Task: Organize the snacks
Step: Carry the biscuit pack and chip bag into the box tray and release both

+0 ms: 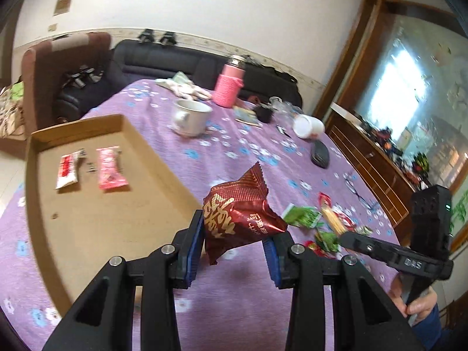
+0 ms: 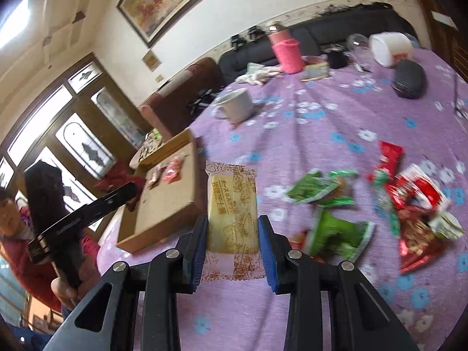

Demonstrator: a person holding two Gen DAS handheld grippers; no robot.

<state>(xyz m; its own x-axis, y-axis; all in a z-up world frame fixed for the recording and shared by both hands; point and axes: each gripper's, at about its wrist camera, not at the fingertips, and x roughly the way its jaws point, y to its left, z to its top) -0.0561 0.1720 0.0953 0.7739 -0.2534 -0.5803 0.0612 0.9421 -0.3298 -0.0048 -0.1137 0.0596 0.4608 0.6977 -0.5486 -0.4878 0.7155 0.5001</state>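
Two grippers are each carrying a snack above the purple flowered tabletop. Our left gripper is level and pointing forward, its blue pads pinching a crumpled dark red packet held clear of the cloth, just right of the shallow cardboard tray. Inside that tray lie a red-and-white packet and a pink packet, side by side and apart. Our right gripper is likewise level, clamped on a pale yellow biscuit packet standing upright between the pads, near the tray's right wall. To its right, a loose heap of green and red packets rests on the cloth. Farther back stand a white mug and a pink flask.
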